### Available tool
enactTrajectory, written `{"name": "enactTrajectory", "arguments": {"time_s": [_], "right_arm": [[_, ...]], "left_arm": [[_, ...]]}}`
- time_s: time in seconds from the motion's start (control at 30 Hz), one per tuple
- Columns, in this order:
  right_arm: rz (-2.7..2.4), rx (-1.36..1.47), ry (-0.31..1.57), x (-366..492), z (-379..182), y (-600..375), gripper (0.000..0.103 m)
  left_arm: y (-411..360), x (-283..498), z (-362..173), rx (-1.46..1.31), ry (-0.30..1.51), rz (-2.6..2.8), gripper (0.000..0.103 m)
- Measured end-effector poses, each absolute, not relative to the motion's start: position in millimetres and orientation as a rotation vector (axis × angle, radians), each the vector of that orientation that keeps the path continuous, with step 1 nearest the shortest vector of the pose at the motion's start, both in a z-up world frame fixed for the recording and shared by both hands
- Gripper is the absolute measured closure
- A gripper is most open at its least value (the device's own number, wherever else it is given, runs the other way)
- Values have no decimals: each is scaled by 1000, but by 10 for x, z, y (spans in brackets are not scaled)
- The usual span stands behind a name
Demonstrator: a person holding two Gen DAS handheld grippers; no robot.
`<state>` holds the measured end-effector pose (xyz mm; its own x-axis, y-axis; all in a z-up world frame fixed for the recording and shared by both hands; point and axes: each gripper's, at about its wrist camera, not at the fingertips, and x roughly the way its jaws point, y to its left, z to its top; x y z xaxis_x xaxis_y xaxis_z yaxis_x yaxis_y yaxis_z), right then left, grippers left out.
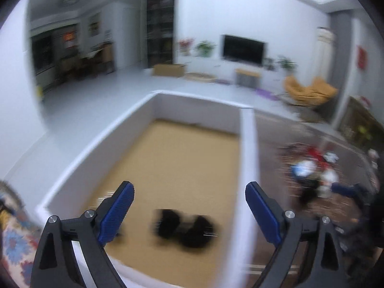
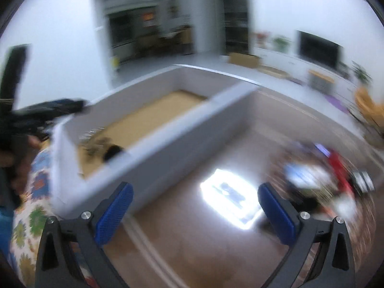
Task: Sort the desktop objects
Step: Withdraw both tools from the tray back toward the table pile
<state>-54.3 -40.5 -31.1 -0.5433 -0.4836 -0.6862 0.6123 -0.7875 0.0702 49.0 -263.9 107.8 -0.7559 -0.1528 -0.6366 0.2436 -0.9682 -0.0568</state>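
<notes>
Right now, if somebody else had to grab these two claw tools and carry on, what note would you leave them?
Left gripper: open, empty, over the white box.
Right gripper: open, empty, over the brown desktop.
Done: a black object lies on the box's tan floor; too blurred to identify.
Left: a blurred pile of mixed items still sits on the desktop right of the box, waiting to be sorted.

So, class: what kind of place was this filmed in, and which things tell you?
Most likely a home living room: a wall-mounted television above a low white cabinet, potted plants, and a yellow lounge chair on the open floor behind the white box.
</notes>
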Motion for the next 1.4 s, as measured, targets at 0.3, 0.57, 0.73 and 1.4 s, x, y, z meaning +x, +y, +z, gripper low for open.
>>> {"name": "enactTrajectory", "arguments": {"time_s": [0.3,0.57,0.73,1.4], "right_arm": [[-2616,1321,228,-592,-931,1704,0],[-2685,1406,115,-595,-1159,2171,0],[-2736,1401,108,-527,-1188,2274,0],[-2739,1408,75,-585,-1298,2298,0]], "left_arm": [[-810,258,783,1337,172,-3068,1],[-40,-177,-231,1573,-50,-2894,1],[-21,-407,-481,1576,-14,-2848,1],[-12,-543,-603,1517,-68,-2832,0]]}}
